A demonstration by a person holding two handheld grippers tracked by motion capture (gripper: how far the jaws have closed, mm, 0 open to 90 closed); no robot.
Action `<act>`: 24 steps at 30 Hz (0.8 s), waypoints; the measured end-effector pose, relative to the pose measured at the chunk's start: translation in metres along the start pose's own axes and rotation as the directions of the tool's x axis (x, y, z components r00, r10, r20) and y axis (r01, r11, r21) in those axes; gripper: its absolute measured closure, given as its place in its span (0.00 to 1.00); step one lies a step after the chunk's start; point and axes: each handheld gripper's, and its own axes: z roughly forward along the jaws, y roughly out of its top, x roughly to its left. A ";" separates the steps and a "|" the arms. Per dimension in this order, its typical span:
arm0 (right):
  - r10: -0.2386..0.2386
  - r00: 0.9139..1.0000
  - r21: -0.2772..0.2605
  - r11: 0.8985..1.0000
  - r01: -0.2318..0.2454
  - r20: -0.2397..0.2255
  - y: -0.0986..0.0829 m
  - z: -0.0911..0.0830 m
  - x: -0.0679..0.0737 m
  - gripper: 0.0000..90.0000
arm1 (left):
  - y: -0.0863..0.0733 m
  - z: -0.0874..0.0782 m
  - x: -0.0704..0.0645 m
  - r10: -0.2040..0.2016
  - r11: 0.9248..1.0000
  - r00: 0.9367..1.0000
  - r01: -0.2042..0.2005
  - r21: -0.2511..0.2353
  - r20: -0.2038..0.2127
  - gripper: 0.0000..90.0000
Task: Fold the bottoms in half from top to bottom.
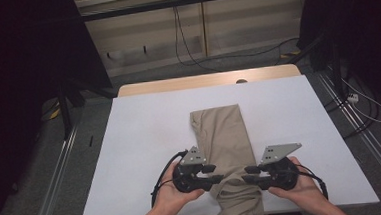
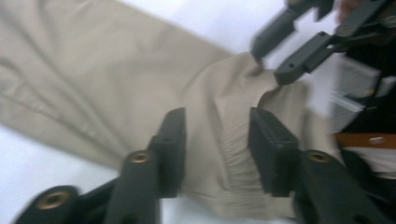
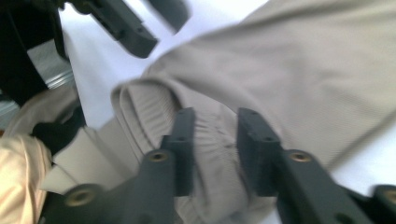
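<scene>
Beige trousers [image 1: 222, 130] lie lengthwise down the middle of the white table [image 1: 145, 140], their near end bunched and hanging over the front edge. My left gripper [image 1: 216, 172] pinches the left side of that bunch. In the left gripper view its jaws [image 2: 217, 140] stand narrowed on a wrinkled fold of the trousers [image 2: 93, 70]. My right gripper [image 1: 247, 174] grips the right side, and its jaws [image 3: 215, 140] squeeze a ribbed band of the trousers [image 3: 303, 70]. The two grippers face each other, close together. The right gripper [image 2: 280, 51] shows beyond the fold, as does the left gripper [image 3: 149, 28].
A wooden strip [image 1: 207, 80] runs along the table's far edge. Metal rails [image 1: 57, 170] flank the table on the floor, with cables [image 1: 363, 102] at the right. White tabletop spreads on both sides of the trousers.
</scene>
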 end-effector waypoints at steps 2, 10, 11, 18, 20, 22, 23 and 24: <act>0.008 1.000 0.045 0.999 -0.007 -0.022 -0.005 0.009 -0.001 0.80 | -0.004 0.008 0.000 -0.003 1.000 1.000 0.003 0.025 -0.007 0.60; 0.000 0.997 0.097 0.995 0.007 -0.072 -0.023 0.006 0.011 0.82 | 0.003 0.004 0.034 -0.018 1.000 0.997 0.017 -0.020 -0.072 0.45; 0.009 0.997 0.093 0.996 -0.001 -0.081 -0.024 0.004 0.012 0.78 | 0.004 0.004 0.041 -0.026 0.999 0.996 0.024 -0.026 -0.090 0.42; 0.056 0.998 -0.007 0.998 -0.056 0.001 -0.004 -0.006 -0.012 0.52 | 0.024 0.018 0.104 -0.151 0.988 0.962 0.139 -0.068 -0.229 0.29; 0.071 0.997 -0.031 0.997 -0.070 0.043 0.002 -0.007 -0.027 0.48 | 0.028 0.023 0.117 -0.170 0.985 0.952 0.155 -0.077 -0.255 0.26; 0.095 0.988 -0.054 0.995 -0.089 0.119 0.014 -0.005 -0.059 0.45 | 0.033 0.029 0.130 -0.195 0.980 0.941 0.179 -0.083 -0.276 0.25; 0.095 0.988 -0.054 0.995 -0.089 0.119 0.014 -0.005 -0.059 0.45 | 0.036 0.032 0.134 -0.195 0.980 0.940 0.179 -0.082 -0.280 0.25; 0.097 0.985 -0.057 0.994 -0.090 0.139 0.017 -0.004 -0.067 0.45 | 0.039 0.034 0.137 -0.192 0.981 0.939 0.178 -0.076 -0.286 0.25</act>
